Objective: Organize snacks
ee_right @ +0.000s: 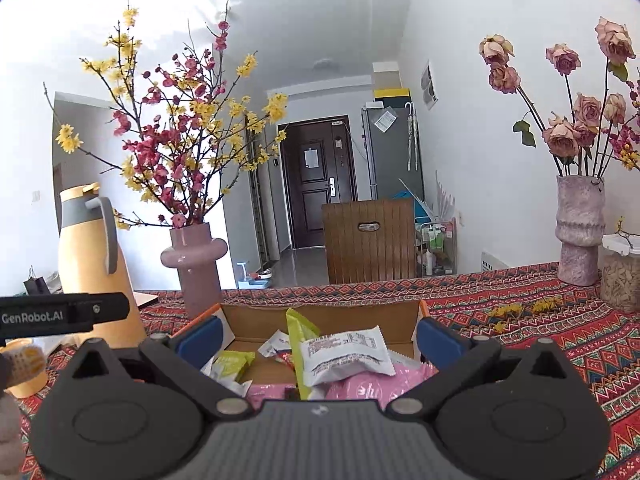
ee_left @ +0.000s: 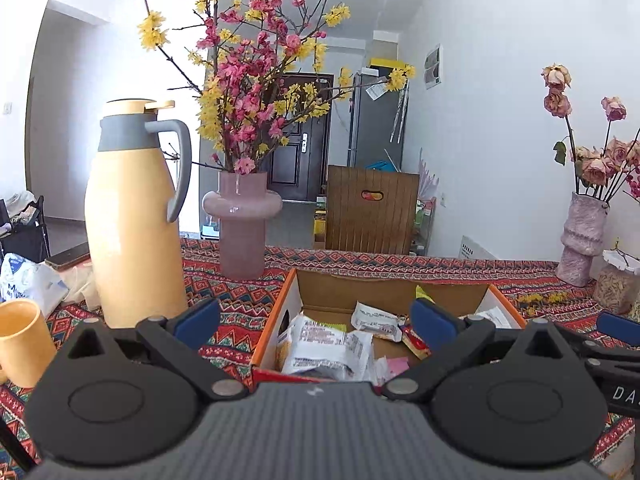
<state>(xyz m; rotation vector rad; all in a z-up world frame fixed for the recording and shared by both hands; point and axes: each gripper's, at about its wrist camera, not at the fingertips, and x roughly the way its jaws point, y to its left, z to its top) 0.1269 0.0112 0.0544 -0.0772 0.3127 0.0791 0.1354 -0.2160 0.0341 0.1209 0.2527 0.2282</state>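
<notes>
Both grippers, left (ee_left: pixel 316 320) and right (ee_right: pixel 318 340), spread wide and empty above the cardboard box (ee_right: pixel 320 312), patterned tablecloth (ee_right: pixel 520 320) bare rightward

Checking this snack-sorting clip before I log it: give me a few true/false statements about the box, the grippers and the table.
1. The cardboard box holds several snack packets. True.
2. The right gripper is clamped on a white packet. False: it is open, gripping nothing; the white packet lies in the box.
3. The left gripper is open and empty. True.
4. The yellow thermos lies on its side. False: it stands upright on the patterned tablecloth.
5. The smooth pink vase holds yellow and pink blossom branches. True.
</notes>
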